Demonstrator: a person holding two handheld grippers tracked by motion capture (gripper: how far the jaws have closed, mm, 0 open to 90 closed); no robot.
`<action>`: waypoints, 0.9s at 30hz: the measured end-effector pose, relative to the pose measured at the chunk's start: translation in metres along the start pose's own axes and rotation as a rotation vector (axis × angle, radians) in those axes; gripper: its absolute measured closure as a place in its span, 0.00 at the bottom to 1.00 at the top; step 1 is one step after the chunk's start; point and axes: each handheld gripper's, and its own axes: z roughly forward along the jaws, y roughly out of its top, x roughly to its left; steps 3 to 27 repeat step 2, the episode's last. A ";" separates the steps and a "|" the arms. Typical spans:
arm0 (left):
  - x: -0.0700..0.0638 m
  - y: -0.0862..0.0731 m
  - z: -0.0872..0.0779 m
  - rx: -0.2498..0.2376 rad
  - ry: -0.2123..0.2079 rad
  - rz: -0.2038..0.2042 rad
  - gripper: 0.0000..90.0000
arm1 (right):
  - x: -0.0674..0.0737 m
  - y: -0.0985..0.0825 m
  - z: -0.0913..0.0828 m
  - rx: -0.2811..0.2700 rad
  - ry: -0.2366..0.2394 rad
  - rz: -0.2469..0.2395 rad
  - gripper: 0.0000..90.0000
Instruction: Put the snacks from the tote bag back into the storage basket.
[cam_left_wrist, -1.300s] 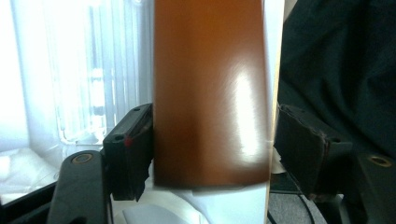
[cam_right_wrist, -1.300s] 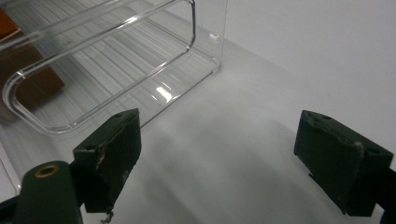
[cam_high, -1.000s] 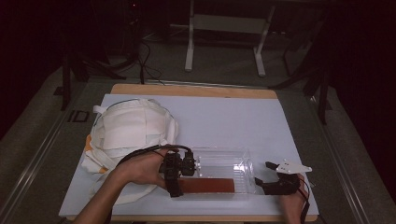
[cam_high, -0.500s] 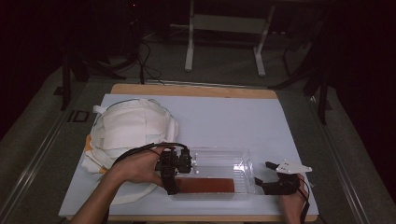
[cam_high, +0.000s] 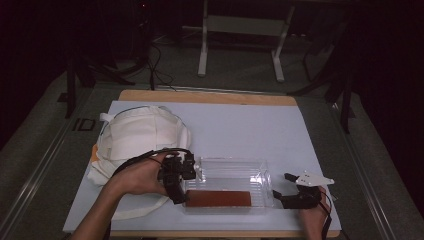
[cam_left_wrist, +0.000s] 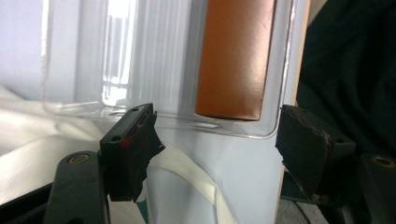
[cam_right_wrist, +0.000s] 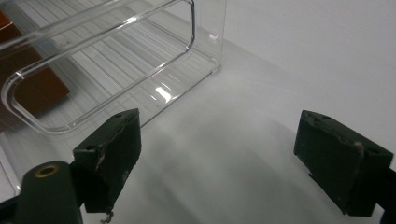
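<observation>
Brown box (cam_high: 217, 198) lies lengthwise along the near wall of the clear tray (cam_high: 232, 164), its end just ahead of the left tongs (cam_high: 176, 186). Left tongs are nearer and gape open, empty; the right tongs (cam_high: 295, 192), also open and empty, wait just beside the tray's far end.

A clear, glossy plastic rectangular tray (cam_high: 232, 170) with a ribbed floor catches bright glints. Inside lies a brown, smooth, satin-finished rectangular block (cam_high: 218, 198). The pale blue table mat (cam_high: 240, 125) looks matt and smooth. A cream cloth bag (cam_high: 137, 137) looks soft and creased. Both grippers' black pads (cam_right_wrist: 112, 149) look matt and scuffed.
</observation>
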 end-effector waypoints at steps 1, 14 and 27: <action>0.000 -0.003 -0.001 -0.015 0.005 -0.012 0.32 | 0.000 0.000 0.000 0.000 0.000 -0.001 0.16; 0.001 -0.006 -0.001 -0.026 0.012 -0.019 0.32 | 0.000 0.000 0.000 -0.001 0.001 0.001 0.17; 0.001 -0.006 -0.001 -0.026 0.012 -0.019 0.32 | 0.000 0.000 0.000 -0.001 0.001 0.001 0.17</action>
